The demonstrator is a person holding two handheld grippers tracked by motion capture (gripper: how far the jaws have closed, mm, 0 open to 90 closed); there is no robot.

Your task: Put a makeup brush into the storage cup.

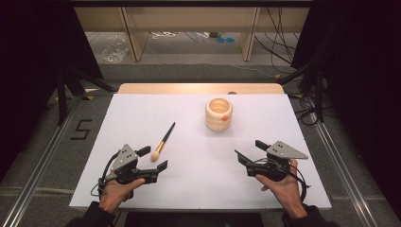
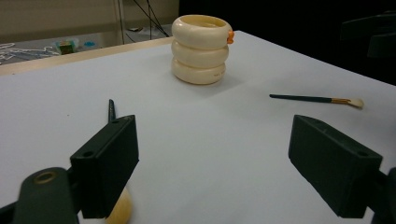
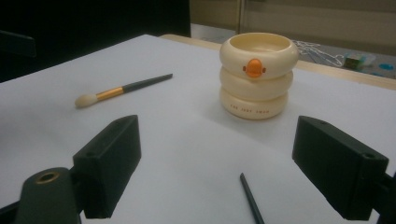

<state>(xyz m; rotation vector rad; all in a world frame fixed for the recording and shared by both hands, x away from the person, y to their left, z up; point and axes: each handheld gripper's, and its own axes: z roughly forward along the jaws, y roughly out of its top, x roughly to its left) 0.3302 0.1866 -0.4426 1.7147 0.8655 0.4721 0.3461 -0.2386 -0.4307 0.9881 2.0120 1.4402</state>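
In the high view, the white table is seen with a ringed cream holder standing upright towards its far side, right of the middle. A makeup brush is laid slantwise to the left of the holder and well apart from it, with its pale head at the near end. The left gripper is held low over the near left part of the table. Its jaws are spread wide with the brush head just by them, and nothing is gripped. The right gripper is held at the near right, likewise spread wide and closed on nothing. In the left gripper view, the left gripper is shown with bare table between its jaws. The makeup brush is seen beside the jaw on the left of the picture, its head partly hidden behind that jaw. The holder stands farther off, and a second brush is seen lying flat to its right. In the right gripper view, the right gripper is fully parted. The thin dark handle of the second brush is seen on the table between the jaws, ungripped. The holder is seen beyond, an orange mark on its top ring, and the makeup brush lies to its left.
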